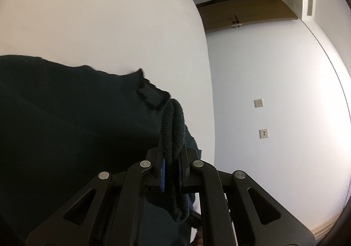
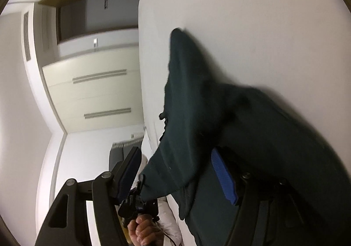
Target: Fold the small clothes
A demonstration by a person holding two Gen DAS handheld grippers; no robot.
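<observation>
A small dark green knit garment (image 1: 65,125) lies on a white table (image 1: 98,15). My left gripper (image 1: 172,147) is shut on the garment's ribbed edge (image 1: 173,127), which bunches between the blue pads. In the right wrist view the same garment (image 2: 252,132) drapes over the table (image 2: 252,15) and over my right gripper (image 2: 177,171). Its jaws stand wide apart, blue pads (image 2: 223,178) showing, with cloth hanging between them and loose over the right finger.
The table's edge (image 1: 208,75) runs beside the left gripper, with a pale wall and two wall sockets (image 1: 263,133) beyond. In the right wrist view the person's hand (image 2: 142,230) holds the left gripper's handle below, and cabinets (image 2: 94,92) stand behind.
</observation>
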